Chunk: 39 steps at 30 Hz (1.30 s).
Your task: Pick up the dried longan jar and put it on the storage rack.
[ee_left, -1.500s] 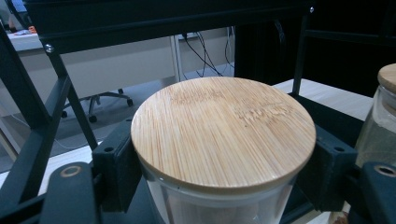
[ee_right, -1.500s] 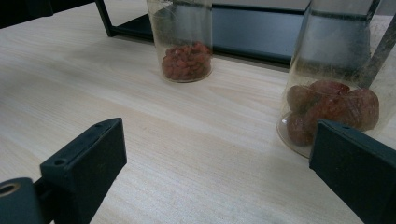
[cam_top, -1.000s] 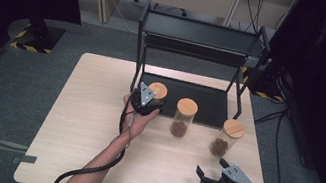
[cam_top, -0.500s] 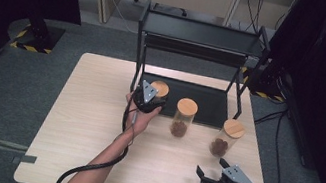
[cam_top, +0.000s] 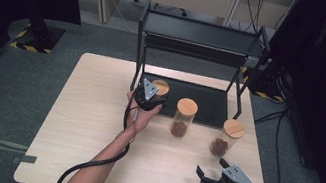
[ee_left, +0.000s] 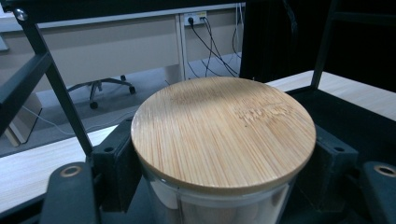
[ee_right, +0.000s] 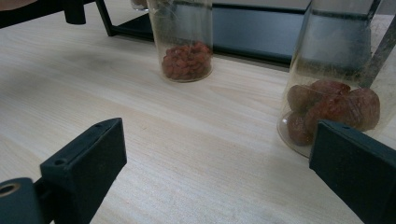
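Jar [ee_left: 223, 140] clamped in left tool [cam_top: 149, 100], frame centre; right tool [cam_top: 218, 182] apart, lower right.
Glass may slip or knock the rack [cam_top: 200, 40] post.

Clear glass jar [ee_left: 219, 210], smooth bamboo lid [ee_left: 223, 133], matt pale wood table [cam_top: 92, 109], black metal shelf [cam_top: 201, 33]

The jar [ee_left: 219, 186] was clear glass under a pale, striped bamboo lid [ee_left: 223, 133]. The desk [cam_top: 92, 109] was light wood grain; the shelf rack [cam_top: 201, 35] was black.
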{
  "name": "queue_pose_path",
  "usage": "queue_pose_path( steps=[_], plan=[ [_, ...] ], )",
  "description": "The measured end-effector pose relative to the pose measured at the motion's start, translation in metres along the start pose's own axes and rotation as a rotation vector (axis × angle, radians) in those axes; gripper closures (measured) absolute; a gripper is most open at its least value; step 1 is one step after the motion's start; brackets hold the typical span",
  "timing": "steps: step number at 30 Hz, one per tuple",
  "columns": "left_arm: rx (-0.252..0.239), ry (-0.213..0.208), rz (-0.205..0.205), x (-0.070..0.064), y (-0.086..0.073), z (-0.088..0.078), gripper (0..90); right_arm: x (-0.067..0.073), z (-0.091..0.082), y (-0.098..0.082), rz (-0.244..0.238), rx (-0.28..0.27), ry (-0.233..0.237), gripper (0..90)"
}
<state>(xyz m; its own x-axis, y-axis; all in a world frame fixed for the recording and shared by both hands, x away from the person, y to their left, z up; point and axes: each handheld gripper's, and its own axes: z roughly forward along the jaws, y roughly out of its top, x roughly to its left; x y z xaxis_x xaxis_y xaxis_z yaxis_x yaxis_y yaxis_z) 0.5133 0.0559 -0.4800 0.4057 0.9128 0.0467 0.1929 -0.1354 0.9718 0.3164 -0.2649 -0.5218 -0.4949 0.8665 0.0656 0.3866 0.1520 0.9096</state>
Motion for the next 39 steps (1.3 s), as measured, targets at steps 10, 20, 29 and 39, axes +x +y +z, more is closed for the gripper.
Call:
queue_pose_path(
  steps=[10,20,29,39],
  plan=[
    [0.012,-0.001,-0.004,-0.003,-0.002,0.010,25.8,0.000,0.000,0.000,0.000,-0.001,0.002,4.2],
    [0.044,0.006,-0.014,0.001,-0.011,0.020,25.8,0.000,0.000,0.000,0.002,-0.001,0.003,4.3],
    [0.054,0.013,-0.017,0.001,-0.017,0.025,25.8,0.000,0.000,0.000,0.001,-0.001,0.003,4.3],
    [0.061,0.024,-0.016,0.002,-0.017,0.032,25.8,0.000,0.000,0.000,-0.001,-0.002,0.005,4.3]
  ],
)
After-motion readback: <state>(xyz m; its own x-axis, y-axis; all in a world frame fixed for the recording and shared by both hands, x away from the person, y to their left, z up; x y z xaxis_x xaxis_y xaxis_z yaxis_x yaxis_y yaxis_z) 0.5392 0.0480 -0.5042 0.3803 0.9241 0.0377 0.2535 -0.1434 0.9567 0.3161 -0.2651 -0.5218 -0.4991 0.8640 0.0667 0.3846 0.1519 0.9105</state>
